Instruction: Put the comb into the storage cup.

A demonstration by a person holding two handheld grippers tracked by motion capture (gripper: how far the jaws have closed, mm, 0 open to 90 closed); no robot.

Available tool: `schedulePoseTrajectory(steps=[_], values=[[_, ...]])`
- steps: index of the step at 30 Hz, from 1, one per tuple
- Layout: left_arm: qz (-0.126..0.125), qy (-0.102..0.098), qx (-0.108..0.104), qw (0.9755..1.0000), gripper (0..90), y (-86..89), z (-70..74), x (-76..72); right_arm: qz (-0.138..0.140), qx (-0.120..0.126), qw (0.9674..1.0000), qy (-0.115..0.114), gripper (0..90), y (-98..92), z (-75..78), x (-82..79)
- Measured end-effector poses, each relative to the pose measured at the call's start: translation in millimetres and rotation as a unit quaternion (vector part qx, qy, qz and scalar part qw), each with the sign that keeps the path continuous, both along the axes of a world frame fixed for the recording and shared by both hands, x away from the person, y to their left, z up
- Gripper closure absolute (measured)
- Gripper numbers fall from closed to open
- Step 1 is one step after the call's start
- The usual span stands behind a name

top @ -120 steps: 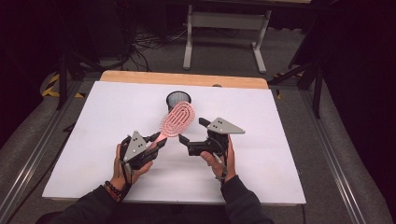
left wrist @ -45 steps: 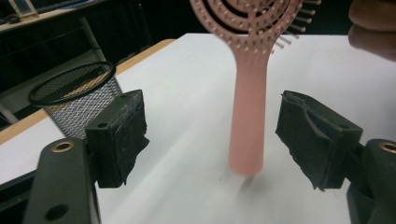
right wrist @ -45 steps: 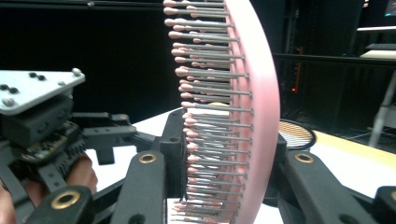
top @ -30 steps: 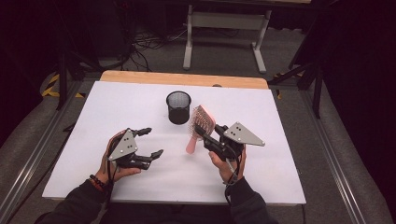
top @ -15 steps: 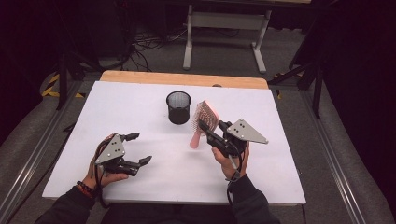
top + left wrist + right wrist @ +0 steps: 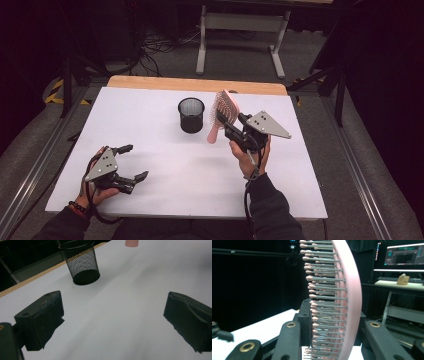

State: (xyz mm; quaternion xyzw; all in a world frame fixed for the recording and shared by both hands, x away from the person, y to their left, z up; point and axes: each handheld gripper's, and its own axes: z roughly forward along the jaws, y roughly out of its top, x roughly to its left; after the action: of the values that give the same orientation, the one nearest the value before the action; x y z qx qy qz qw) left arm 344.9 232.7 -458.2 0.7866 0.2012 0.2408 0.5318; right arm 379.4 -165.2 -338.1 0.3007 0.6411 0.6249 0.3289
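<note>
A pink hairbrush (image 6: 223,111) stands nearly upright just right of a black mesh cup (image 6: 191,115) on the white table (image 6: 190,170). Its handle end points down, above the table. My right gripper (image 6: 228,125) is shut on the brush's head. In the right gripper view the bristled brush (image 6: 334,297) rises between the jaws, bristles facing left. My left gripper (image 6: 135,161) is open and holds nothing, low at the table's front left. In the left gripper view the left gripper (image 6: 112,322) has its pads (image 6: 42,317) wide apart. Beyond them stand the cup (image 6: 81,262) and the pink handle end (image 6: 131,242).
A wooden strip (image 6: 195,84) edges the table's far side, with a metal stand (image 6: 240,22) on the floor behind it. Grey rails (image 6: 35,165) run along both sides. A lit monitor (image 6: 404,256) sits on a desk far off.
Both grippers were at the brush four seconds ago. Now the right one alone holds it, raised upright and moved right of the cup. The left gripper has drawn back to the front left.
</note>
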Motion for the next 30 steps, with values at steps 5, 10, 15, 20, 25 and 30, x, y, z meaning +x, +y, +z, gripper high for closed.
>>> schedulePoseTrajectory(steps=[5,10,15,20,25,30], values=[[0.004,0.006,-0.002,1.0,4.0,4.0,-3.5,-0.6,-0.006,0.003,1.0,-0.006,63.9,0.5,11.5,10.5],[0.004,0.003,-0.006,1.0,3.9,5.9,-3.2,-1.6,-0.011,-0.001,0.9999,-0.008,63.9,3.6,19.5,19.0],[0.004,0.007,-0.007,0.9999,3.0,5.5,-4.0,-0.7,-0.012,-0.001,0.9998,-0.015,63.9,8.7,26.8,24.2],[0.001,0.005,-0.01,0.9999,2.7,6.3,-3.9,-0.7,-0.011,-0.001,0.9998,-0.017,63.9,12.5,33.0,28.3],[0.0,0.004,-0.015,0.9999,2.7,6.5,-2.9,-1.0,-0.013,0.001,0.9997,-0.023,63.9,17.2,37.6,32.0],[0.001,0.006,-0.014,0.9999,2.6,6.2,-3.6,-1.7,-0.014,-0.002,0.9994,-0.031,63.9,21.9,42.9,34.0]])
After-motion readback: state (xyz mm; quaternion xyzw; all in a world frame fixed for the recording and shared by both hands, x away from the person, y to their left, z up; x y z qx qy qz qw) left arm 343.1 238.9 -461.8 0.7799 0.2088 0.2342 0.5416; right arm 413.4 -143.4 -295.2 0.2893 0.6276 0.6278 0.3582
